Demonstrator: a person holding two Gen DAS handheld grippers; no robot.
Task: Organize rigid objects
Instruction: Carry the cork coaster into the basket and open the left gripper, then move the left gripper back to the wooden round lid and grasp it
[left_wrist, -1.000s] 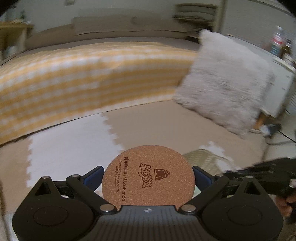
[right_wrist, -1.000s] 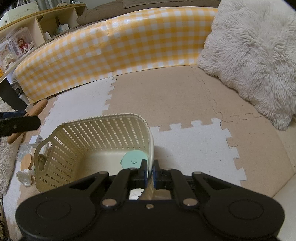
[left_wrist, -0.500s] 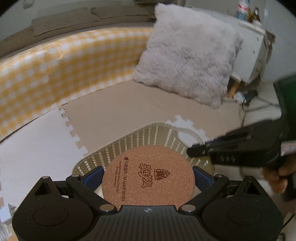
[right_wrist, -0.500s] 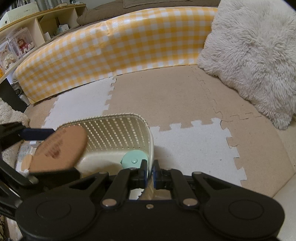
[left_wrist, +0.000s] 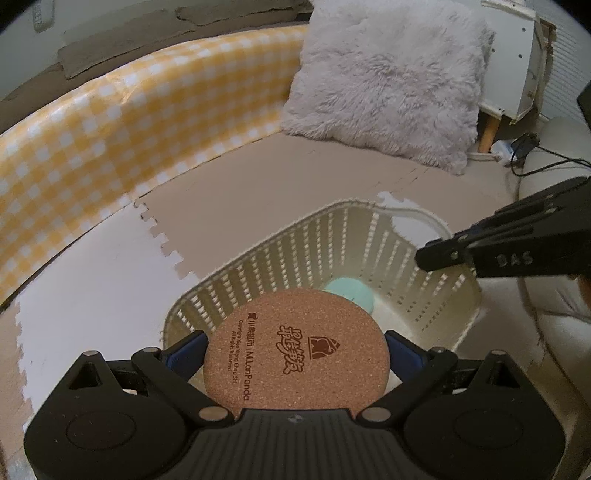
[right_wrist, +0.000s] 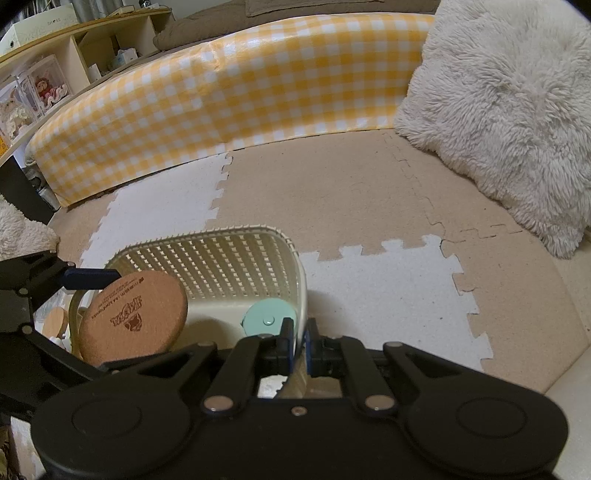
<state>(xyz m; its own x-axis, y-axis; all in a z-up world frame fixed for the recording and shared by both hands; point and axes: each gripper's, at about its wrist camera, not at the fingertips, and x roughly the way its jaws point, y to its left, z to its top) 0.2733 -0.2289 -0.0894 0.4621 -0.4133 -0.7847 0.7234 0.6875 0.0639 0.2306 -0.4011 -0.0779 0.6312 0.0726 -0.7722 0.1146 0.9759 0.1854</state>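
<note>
My left gripper (left_wrist: 295, 343) is shut on a round cork coaster (left_wrist: 295, 350) with brown print and holds it flat over the near end of a cream slotted basket (left_wrist: 436, 273). The coaster also shows in the right wrist view (right_wrist: 133, 317), above the basket's left side. A mint-green round object (right_wrist: 267, 317) lies on the basket floor; in the left wrist view (left_wrist: 354, 293) it shows just beyond the coaster. My right gripper (right_wrist: 298, 336) is shut on the basket's rim (right_wrist: 301, 295) at its right wall.
The basket stands on beige and white foam puzzle mats (right_wrist: 369, 192). A yellow checked bolster (right_wrist: 240, 88) runs along the back. A fluffy white cushion (right_wrist: 506, 103) leans at the right. Small items (right_wrist: 55, 321) lie on the floor left of the basket. Shelves (right_wrist: 44, 81) stand far left.
My left gripper has swung right and down with the coaster, from facing the bolster to hanging over the basket. My right gripper has stayed on the basket rim.
</note>
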